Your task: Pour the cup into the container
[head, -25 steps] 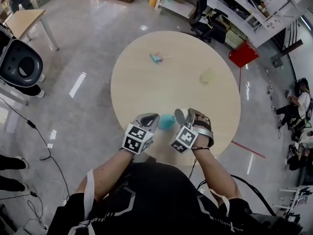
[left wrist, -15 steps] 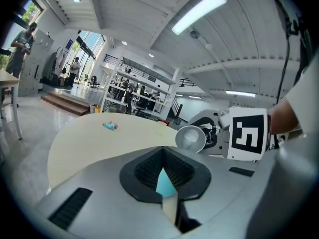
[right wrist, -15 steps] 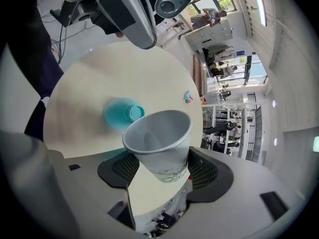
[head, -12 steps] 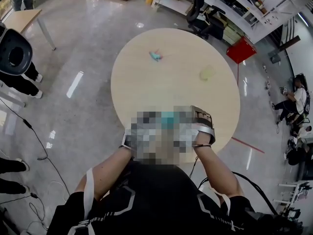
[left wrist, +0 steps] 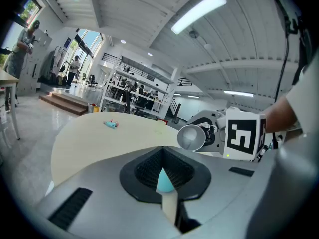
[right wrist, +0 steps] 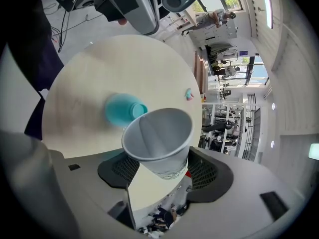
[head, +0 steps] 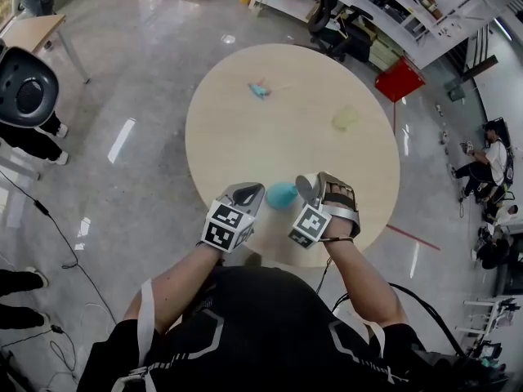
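A teal container (head: 282, 194) stands on the round beige table (head: 245, 137) near its front edge. My right gripper (head: 315, 193) is shut on a grey paper cup (head: 303, 188), held tilted just right of the container. In the right gripper view the cup (right wrist: 159, 141) has its mouth toward the camera, and its inside looks empty. The container (right wrist: 121, 108) lies beyond it. My left gripper (head: 248, 193) hovers just left of the container, jaws together and apart from it. Through its narrow slit shows a sliver of the teal container (left wrist: 164, 179).
A small teal and pink item (head: 260, 91) lies at the table's far side, and a pale yellow-green object (head: 346, 119) sits at the far right. A black chair (head: 29, 96), a red box (head: 398, 84) and cables stand on the floor around the table.
Both grippers stay at about the same places on either side of the teal container. The cup remains tilted in the right gripper.
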Demonstrator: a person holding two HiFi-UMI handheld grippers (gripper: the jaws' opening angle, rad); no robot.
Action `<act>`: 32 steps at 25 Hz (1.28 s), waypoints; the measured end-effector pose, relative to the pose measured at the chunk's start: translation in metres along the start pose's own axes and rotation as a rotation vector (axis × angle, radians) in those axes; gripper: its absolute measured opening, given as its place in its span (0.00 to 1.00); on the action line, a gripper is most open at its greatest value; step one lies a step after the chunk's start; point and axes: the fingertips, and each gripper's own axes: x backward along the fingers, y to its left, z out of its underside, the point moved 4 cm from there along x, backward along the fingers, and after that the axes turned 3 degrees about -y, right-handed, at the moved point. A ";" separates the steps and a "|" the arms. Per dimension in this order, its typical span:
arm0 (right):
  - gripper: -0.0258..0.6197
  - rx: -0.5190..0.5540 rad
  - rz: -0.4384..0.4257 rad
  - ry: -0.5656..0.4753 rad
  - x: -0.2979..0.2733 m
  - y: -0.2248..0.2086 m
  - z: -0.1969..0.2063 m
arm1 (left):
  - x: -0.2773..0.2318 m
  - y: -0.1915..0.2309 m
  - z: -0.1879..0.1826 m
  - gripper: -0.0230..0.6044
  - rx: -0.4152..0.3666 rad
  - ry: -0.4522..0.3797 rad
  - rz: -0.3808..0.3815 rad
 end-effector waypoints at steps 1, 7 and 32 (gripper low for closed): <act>0.52 0.003 0.004 0.003 0.000 0.000 0.000 | 0.001 0.000 0.000 0.04 0.000 -0.002 0.000; 0.52 0.024 0.019 0.022 0.002 -0.004 -0.001 | 0.001 0.003 -0.003 0.04 0.015 -0.013 0.005; 0.52 0.096 0.034 0.054 0.005 -0.006 -0.005 | 0.001 0.004 -0.005 0.04 0.035 -0.036 0.016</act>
